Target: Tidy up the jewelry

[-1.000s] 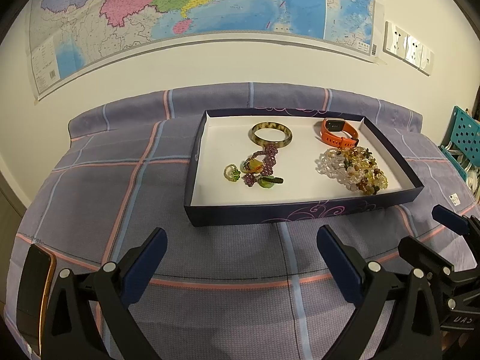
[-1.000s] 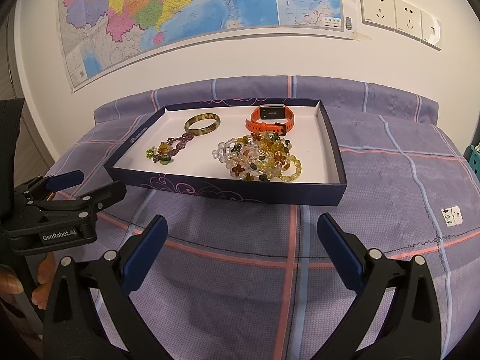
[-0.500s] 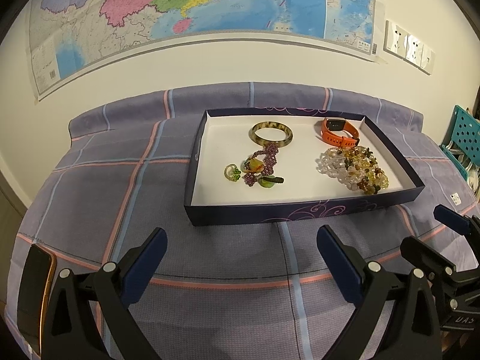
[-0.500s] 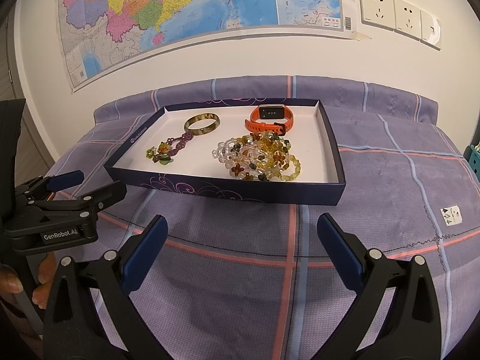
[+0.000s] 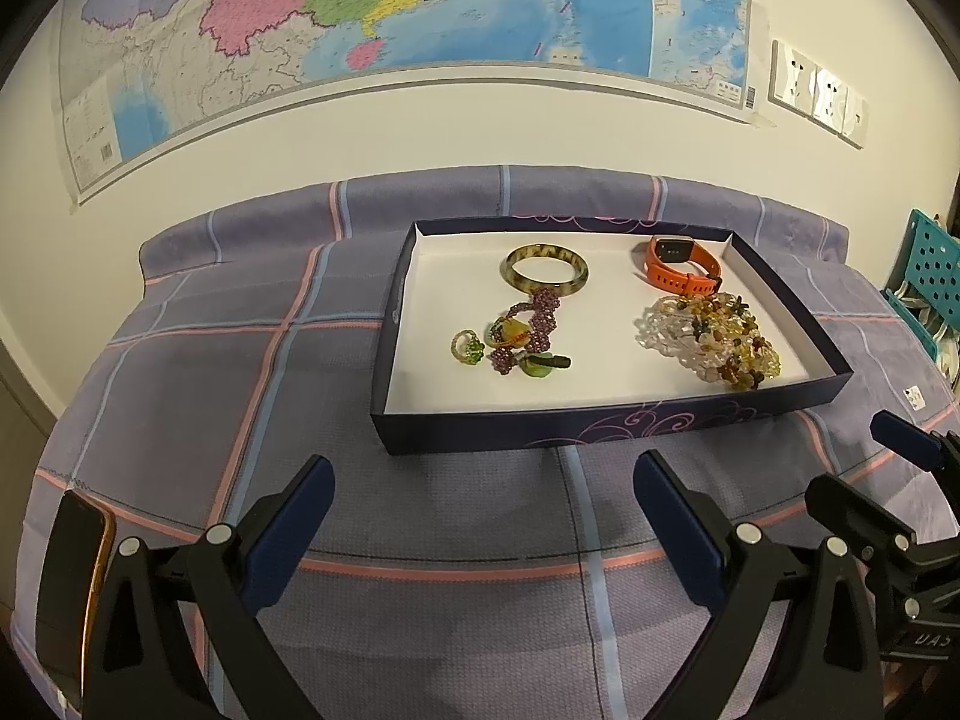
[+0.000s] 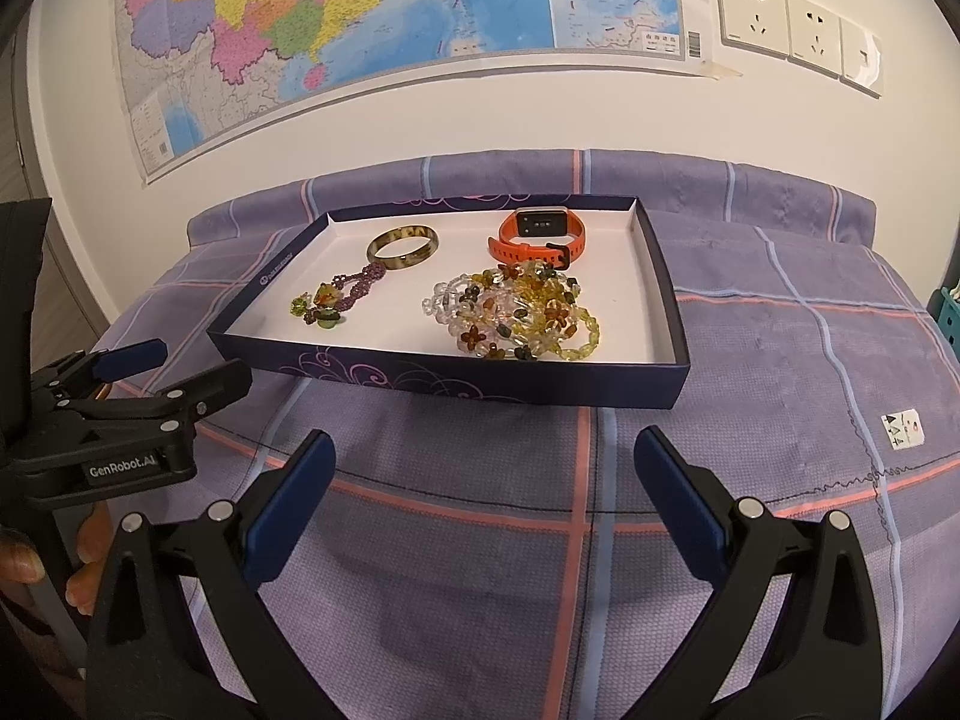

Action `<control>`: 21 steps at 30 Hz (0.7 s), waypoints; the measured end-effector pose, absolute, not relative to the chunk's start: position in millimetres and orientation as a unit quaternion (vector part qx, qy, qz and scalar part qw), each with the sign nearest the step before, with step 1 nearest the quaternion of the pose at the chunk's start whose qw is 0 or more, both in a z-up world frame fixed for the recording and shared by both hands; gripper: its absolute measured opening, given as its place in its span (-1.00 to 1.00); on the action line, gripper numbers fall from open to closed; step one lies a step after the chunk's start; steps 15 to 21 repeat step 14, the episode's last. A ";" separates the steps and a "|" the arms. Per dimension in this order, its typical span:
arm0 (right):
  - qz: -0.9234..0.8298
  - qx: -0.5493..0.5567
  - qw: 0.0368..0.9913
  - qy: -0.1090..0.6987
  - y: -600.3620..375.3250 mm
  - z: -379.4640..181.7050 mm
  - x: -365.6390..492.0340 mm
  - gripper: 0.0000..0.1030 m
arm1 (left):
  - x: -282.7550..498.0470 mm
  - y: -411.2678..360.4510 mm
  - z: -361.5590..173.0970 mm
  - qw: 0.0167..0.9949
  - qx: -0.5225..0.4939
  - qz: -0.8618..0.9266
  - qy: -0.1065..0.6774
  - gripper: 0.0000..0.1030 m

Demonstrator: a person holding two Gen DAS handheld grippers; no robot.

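- Both my claws are spread wide, nothing in either one. My left claw and my right claw both hover over the purple plaid cloth covering the surface, a bit short of the tray.
- Straight ahead of both claws sits the shallow dark navy cardboard tray with a white inside, resting flat on the cloth. All the jewelry is in it.
- From my left claw, the mottled olive-green bangle lies at the far side of the tray, roughly dead ahead.
- Touching the bangle's near edge is the purple beaded strand with green and orange charms, running back toward me. A small green beaded ring sits just left of it.
- Ahead and to the right: the orange-strapped smartwatch at the far right corner, and right in front of it a pile of clear, amber and yellow beaded bracelets, touching the strap.
- From my right claw the bracelet pile is almost straight ahead; bangle and purple strand are off to the left.
- My left claw also shows up at the left edge of the right view, same wide gap.
- A dark phone with an orange edge lies on the cloth left of my left claw.
- Big colourful wall map behind everything, white wall sockets to its right.
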State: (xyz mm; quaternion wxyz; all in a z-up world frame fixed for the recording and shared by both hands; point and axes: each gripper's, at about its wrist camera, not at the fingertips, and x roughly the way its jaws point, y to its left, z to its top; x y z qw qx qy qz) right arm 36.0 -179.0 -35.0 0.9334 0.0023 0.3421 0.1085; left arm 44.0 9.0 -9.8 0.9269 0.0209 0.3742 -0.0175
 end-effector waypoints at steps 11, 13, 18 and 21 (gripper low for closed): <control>0.107 0.006 0.931 0.349 -181.9 -36.4 36.5 0.91 | 47.1 3.1 -18.6 0.918 0.020 -0.043 0.394 0.87; 0.106 0.004 0.930 0.351 -182.9 -36.8 35.9 0.91 | 47.9 3.9 -21.5 0.915 0.016 -0.044 0.400 0.87; 0.106 0.004 0.930 0.351 -183.4 -37.0 35.8 0.91 | 48.7 5.5 -23.2 0.914 0.013 -0.044 0.404 0.87; 0.106 0.004 0.930 0.351 -183.4 -37.0 35.8 0.91 | 48.7 5.5 -23.2 0.914 0.013 -0.044 0.404 0.87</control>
